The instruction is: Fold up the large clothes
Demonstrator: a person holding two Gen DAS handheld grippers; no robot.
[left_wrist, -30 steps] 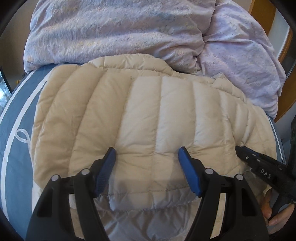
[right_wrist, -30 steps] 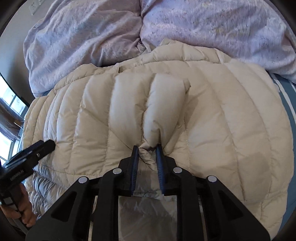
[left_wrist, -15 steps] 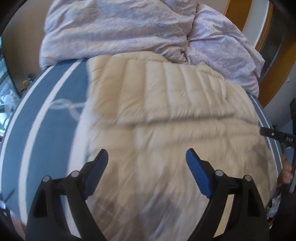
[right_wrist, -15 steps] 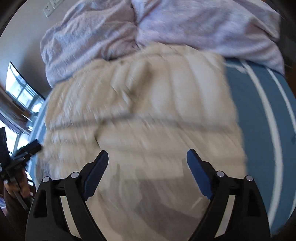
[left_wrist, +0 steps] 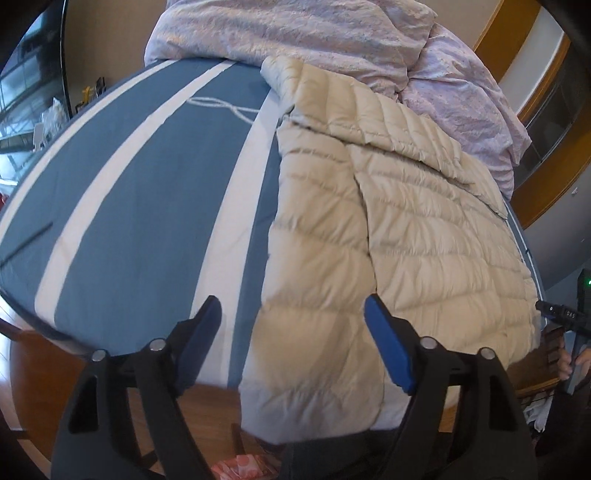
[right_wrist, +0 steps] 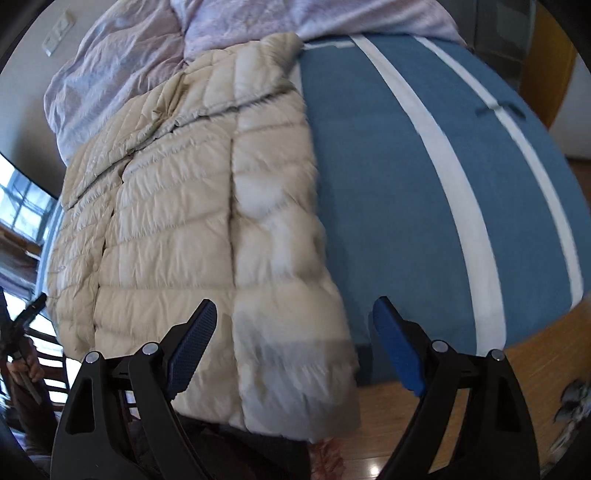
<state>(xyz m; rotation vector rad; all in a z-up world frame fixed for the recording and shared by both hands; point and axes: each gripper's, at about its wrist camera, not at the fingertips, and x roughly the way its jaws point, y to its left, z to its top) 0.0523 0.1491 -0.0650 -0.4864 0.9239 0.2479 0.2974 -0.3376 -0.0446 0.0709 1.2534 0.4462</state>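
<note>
Both views ride on hand-held grippers and look steeply down along blue fingers from beyond the near edge of the bed (left_wrist: 140, 206). The left wrist view sits toward the bed's left part, so the beige quilted jacket (left_wrist: 388, 229) fills its right half. The right wrist view mirrors this, jacket (right_wrist: 177, 229) at left. Both share the jacket, striped blue sheet (right_wrist: 399, 184) and rumpled lilac duvet (left_wrist: 314, 33) beyond.
</note>
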